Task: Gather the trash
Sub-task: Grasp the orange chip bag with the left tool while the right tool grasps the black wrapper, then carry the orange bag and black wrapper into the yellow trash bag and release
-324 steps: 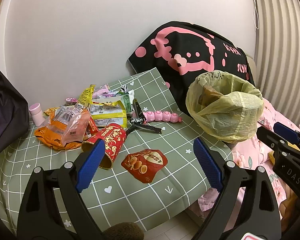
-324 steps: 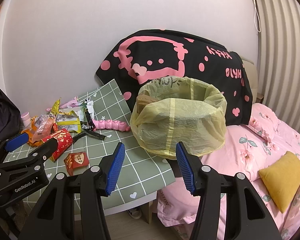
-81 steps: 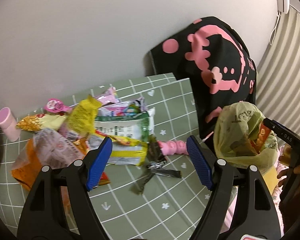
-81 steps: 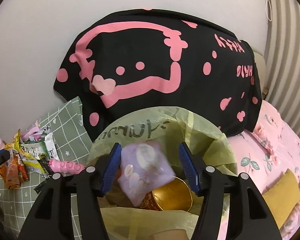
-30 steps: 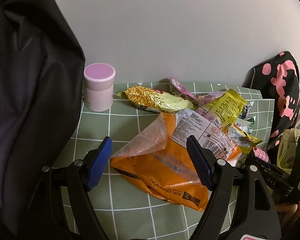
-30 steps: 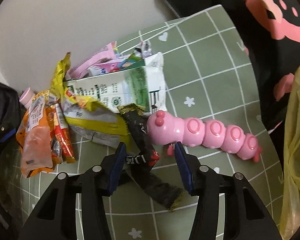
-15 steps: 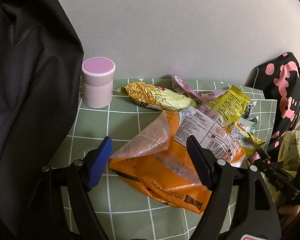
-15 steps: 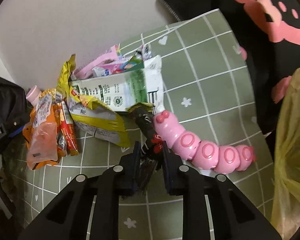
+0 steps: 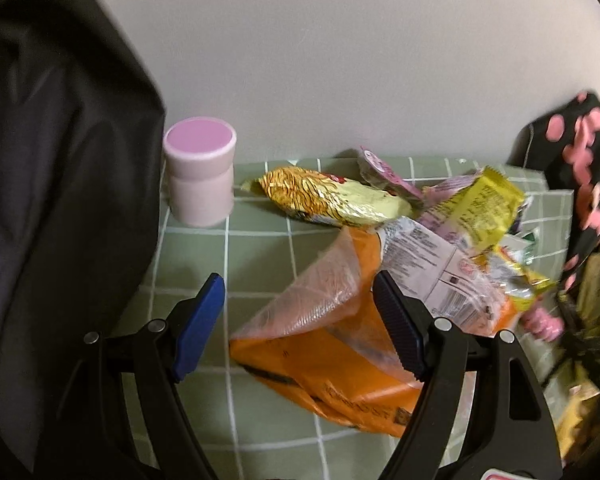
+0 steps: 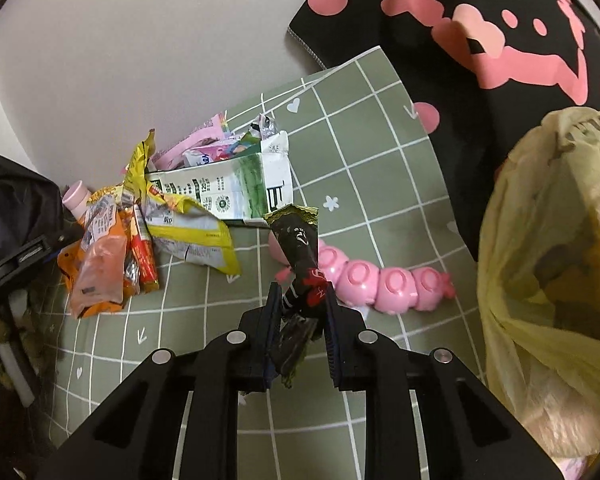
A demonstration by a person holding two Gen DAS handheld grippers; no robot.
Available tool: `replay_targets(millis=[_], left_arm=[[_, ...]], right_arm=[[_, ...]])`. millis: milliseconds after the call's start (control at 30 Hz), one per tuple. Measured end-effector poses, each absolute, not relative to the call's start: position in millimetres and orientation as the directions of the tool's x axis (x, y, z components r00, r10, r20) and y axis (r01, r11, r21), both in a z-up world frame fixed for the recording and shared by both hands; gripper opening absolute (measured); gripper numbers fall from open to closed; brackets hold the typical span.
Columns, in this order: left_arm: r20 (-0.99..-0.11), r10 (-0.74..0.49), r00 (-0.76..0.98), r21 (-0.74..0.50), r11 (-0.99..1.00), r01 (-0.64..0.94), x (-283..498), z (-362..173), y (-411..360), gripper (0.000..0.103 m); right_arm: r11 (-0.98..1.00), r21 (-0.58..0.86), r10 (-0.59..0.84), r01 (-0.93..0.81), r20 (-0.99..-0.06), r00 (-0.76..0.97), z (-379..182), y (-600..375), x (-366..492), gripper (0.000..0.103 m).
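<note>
My right gripper [image 10: 300,300] is shut on a black wrapper with red print [image 10: 300,256], held up above the green checked tablecloth [image 10: 380,160]. The yellow trash bag [image 10: 552,264] stands open at the right. My left gripper [image 9: 298,312] is open and empty, its jaws on either side of an orange snack bag [image 9: 340,356] with a clear torn flap. Behind that lie a gold wrapper [image 9: 324,196] and a yellow wrapper [image 9: 484,204]. The pile also shows in the right wrist view: a milk carton [image 10: 236,188] and a yellow packet [image 10: 192,236].
A pink caterpillar toy [image 10: 380,276] lies on the cloth just beyond the right gripper. A pink lidded jar [image 9: 200,176] stands by the wall. A black bag [image 9: 52,180] fills the left. A black and pink blanket [image 10: 480,40] hangs behind the trash bag.
The right gripper has closed on the black wrapper and lifted it off the cloth, turning toward the trash bag. The left gripper has moved slightly closer to the orange bag, still open.
</note>
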State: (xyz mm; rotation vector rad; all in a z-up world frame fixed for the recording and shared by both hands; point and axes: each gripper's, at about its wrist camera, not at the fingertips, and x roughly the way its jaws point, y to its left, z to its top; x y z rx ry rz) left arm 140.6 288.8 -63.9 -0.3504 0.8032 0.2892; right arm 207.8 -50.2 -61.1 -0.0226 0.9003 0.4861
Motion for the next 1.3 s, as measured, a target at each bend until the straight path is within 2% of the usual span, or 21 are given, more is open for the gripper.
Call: replay_targets(millis=[133,233,300,400,767,1300], left_arm=[[-0.772,0.09,0.629,-0.179,0.919,-0.351,158,-69,291,0.064],[-0.78,0.074,0.622,-0.174,0.928,-0.329,164,-69,290,0.05],[-0.777,0.08,0.624,-0.161,0.933,-0.321,166,-65,287,0.034],[-0.767,0.072,0.637,-0.168,0.936,-0.309,166,-59,284,0.028],[-0.71,0.077,0.7,-0.163,0.949,-0.27,172,-13,266,0.025],[-0.608,-0.049,0.793,-0.182,0.98,-0.079,197,55,204,0.025]], right_arm=[[0.892,0.167,0.389,-0.42,-0.758,0.524,-58,-57,205,0.02],[0.892,0.16,0.387,-0.424,-0.754,0.531,-53,-57,206,0.02],[0.892,0.157,0.387,-0.424,-0.752,0.534,-51,-52,206,0.02],[0.89,0.148,0.386,-0.432,-0.75,0.537,-47,-49,208,0.02],[0.88,0.124,0.393,-0.459,-0.732,0.556,-33,-41,214,0.02],[0.913,0.075,0.351,-0.401,-0.643,0.681,27,-78,211,0.02]])
